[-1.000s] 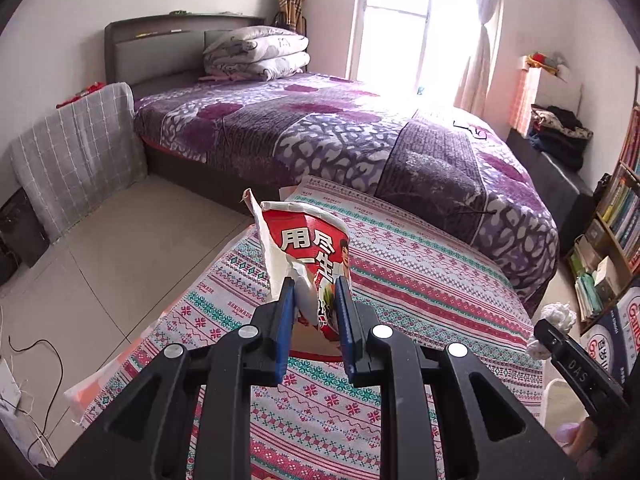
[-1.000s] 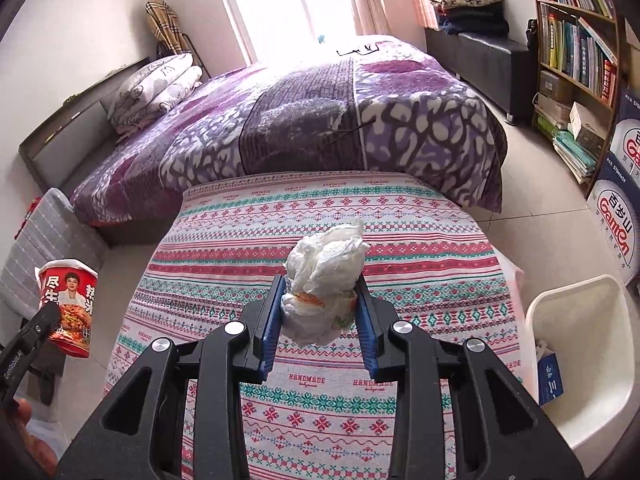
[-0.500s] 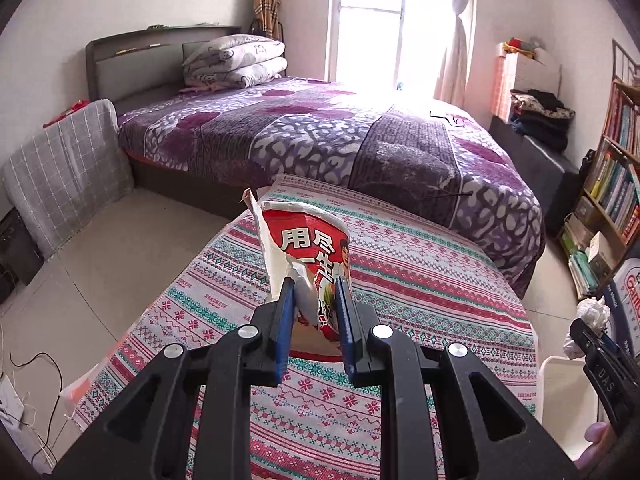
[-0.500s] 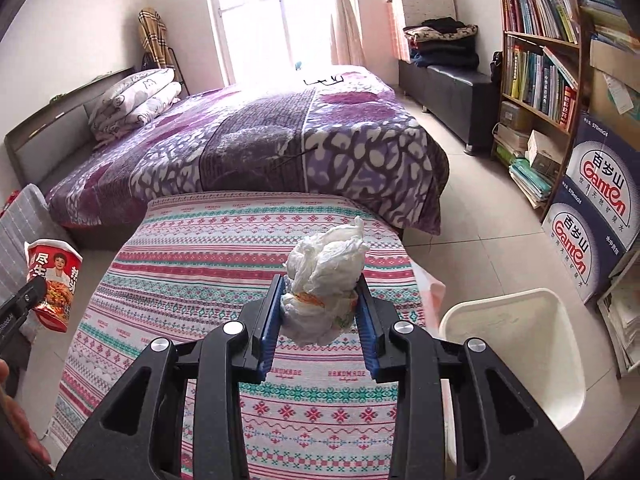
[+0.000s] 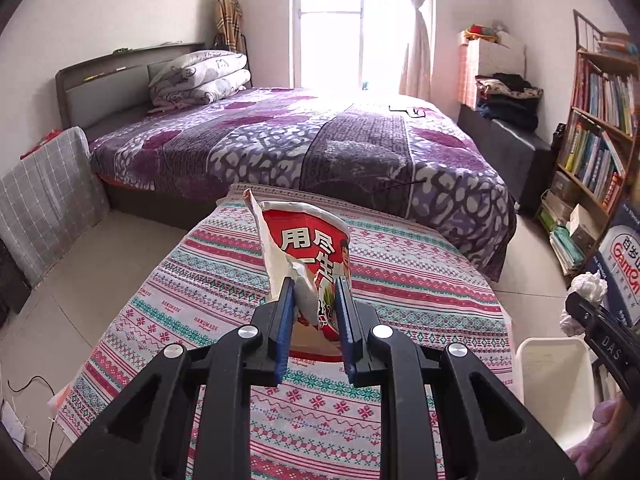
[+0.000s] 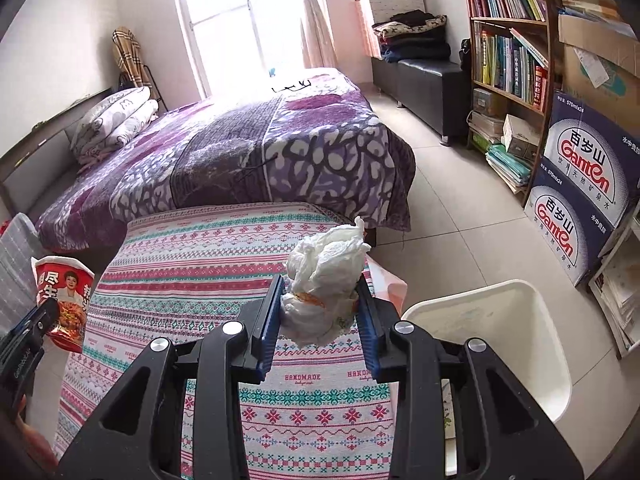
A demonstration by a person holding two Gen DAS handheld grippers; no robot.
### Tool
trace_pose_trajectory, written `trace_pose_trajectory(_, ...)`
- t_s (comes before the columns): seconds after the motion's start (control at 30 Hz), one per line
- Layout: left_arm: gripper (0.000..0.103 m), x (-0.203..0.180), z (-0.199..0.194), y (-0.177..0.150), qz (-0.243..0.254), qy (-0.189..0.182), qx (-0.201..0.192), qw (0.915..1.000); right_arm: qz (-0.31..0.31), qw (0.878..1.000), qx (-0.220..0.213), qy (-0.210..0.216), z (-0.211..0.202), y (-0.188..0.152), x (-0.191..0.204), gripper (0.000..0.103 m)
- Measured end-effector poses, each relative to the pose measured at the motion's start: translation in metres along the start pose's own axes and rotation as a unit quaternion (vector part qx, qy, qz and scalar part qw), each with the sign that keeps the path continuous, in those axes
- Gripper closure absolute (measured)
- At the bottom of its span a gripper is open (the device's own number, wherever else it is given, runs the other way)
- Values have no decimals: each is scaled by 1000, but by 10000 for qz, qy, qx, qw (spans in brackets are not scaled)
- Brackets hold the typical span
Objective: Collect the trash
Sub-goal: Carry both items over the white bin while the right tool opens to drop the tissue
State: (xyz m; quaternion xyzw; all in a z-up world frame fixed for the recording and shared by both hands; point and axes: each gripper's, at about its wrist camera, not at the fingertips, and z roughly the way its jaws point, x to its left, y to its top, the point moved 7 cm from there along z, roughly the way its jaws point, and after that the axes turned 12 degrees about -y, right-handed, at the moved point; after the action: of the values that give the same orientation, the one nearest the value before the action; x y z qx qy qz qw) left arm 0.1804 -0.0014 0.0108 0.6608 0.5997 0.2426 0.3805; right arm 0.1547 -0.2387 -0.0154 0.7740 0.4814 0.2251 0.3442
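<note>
Gripping a crushed red instant-noodle cup [image 5: 310,256] with white Chinese lettering and a torn white rim, the left tool [image 5: 315,302] holds it above the striped patterned cloth of the counter [image 5: 408,276]. The right tool [image 6: 320,304] is clamped on a crumpled white tissue wad [image 6: 326,276] with an orange stain, beside a white bin [image 6: 516,320] on the floor.
</note>
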Motion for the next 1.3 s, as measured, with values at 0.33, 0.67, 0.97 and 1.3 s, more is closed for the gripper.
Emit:
trace_pose_trajectory(0.33,82,-42,6,1,129,-294,21,9995,263,9994,65,-237,5,7,-39,69)
trace_pose_trajectory(0.67,82,-78,15,-8,282,-519,154,9981,550,9966,251,-556,14,6,-82,69)
trace_pose_trajectory(0.97,82,-119,22,-18,533,-764,257,9953,710,9926,436,-882,23,2,-116,68)
trace_pose_trajectory(1.3,82,-173,32,-31,781,-1166,409,9893,917,9852,545,-1341,25,-1,-161,43)
